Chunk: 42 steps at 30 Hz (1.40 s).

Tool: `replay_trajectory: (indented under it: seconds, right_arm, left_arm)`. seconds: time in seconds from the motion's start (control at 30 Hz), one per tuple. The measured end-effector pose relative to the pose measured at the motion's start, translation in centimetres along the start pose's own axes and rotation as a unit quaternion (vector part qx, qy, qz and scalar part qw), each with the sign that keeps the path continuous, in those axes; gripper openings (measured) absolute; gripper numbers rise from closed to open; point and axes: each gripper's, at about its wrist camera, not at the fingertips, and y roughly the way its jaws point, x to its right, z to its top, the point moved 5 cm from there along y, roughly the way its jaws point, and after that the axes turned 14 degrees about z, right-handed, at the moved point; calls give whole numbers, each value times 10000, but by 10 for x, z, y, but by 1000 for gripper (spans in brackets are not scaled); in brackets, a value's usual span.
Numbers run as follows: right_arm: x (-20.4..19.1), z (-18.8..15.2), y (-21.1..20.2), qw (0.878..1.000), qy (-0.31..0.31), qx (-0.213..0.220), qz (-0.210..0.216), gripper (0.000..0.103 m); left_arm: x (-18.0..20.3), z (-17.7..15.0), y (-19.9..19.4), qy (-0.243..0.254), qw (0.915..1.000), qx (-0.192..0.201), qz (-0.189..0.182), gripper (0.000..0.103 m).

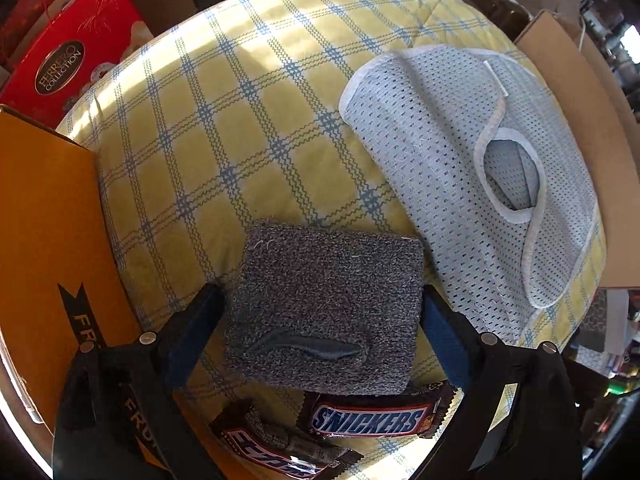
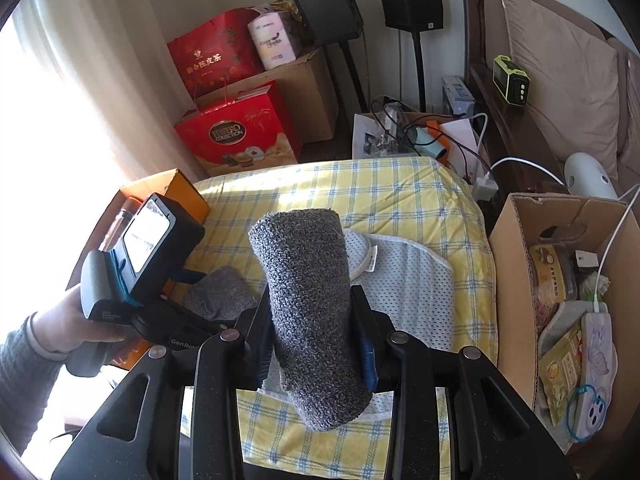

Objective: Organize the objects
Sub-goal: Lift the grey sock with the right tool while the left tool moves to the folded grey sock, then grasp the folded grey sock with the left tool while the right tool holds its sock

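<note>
Nearest in the left wrist view, a Snickers bar [image 1: 370, 420] and a second dark candy wrapper [image 1: 280, 454] lie on the yellow plaid quilt [image 1: 224, 112]. Just beyond them the left gripper [image 1: 322, 308] is spread wide, its fingers [image 1: 192, 328] flanking a folded grey knit cloth [image 1: 324, 312] that rests on the quilt; whether they touch it I cannot tell. The right gripper [image 2: 316, 340] is clenched on a second grey knit cloth [image 2: 312, 312], rolled and lifted above the quilt. Beyond lies a pale blue mesh bib [image 1: 472, 184], spread flat. Farther off, an orange box [image 1: 44, 240] stands left, a cardboard box [image 2: 568, 280] right, and a red Ferrero box [image 2: 240, 132] behind.
</note>
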Motion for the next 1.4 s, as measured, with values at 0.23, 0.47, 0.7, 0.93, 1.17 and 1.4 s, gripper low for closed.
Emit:
replay_trajectory:
  seconds: [0.23,0.47,0.7,0.93,1.17,1.4]
  right_arm:
    - [-2,-1,7,10000,-12,31,-31,35]
    - [-15,5,12,9997,-187,67,-172,35]
    - [-40,19,17,9989,-429,90,-147,35]
    - [-76,33,27,9973,-731,96,1,35]
    - [-90,33,35,9970,-759,114,84,35]
    - [-67,24,24,9983,-558,118,-96,35]
  left_arm:
    - [2,-8,-26,79,9983,570,-25,52]
    - [-10,-13,-87,-116,9895,1405,-304,38]
    - [-32,-7,-140,-463,9779,1938,-629,35]
    - [-70,-30,-166,-778,9688,2272,-611,22]
    - [-76,-33,-154,-1056,9679,2122,-838,42]
    - [-32,-21,-124,-989,9723,1798,-1122,77]
